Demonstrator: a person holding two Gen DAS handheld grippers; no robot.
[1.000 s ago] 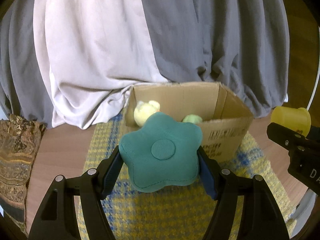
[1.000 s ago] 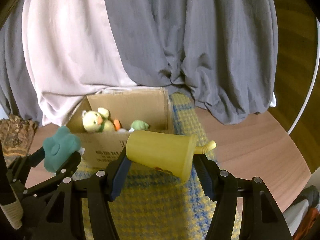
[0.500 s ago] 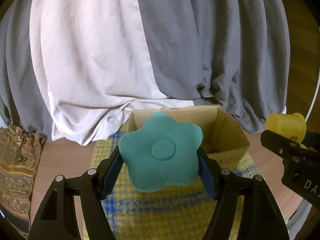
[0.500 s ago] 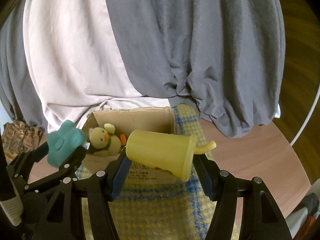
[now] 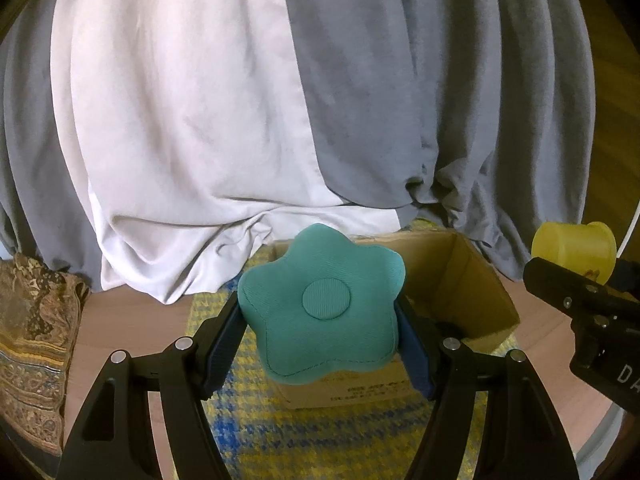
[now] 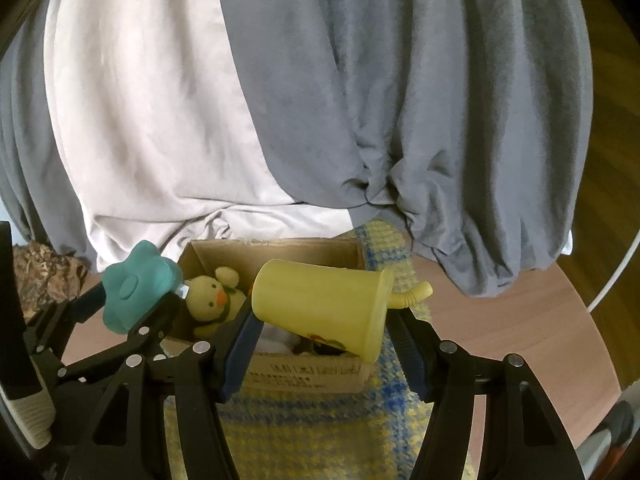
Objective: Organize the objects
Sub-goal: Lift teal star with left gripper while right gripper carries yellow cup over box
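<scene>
— Looking across both views, what is being carried?

— A teal flower cushion [image 5: 320, 312] is squeezed between the pads of the left gripper [image 5: 320, 324], in front of the cardboard box [image 5: 460, 280]. A yellow cup [image 6: 324, 304] is clamped on its side in the right gripper [image 6: 320, 320], its straw [image 6: 416, 294] sticking out to the right.

— And where is the box?

— It is set on the checked yellow-and-blue mat [image 6: 320, 432], open at the top. A yellow plush chick [image 6: 212, 300] is seen inside; other contents are partly hidden.

— What could be spoiled from here?

— The cushion is soft, so it could be let slip if the squeeze is eased before the opening is reached. The cup is gripped across a smooth, tapering wall and could be twisted loose. With both grippers held close together, one could be knocked by the other over the box, or the box rim could be clipped and the box shoved along the mat.
</scene>
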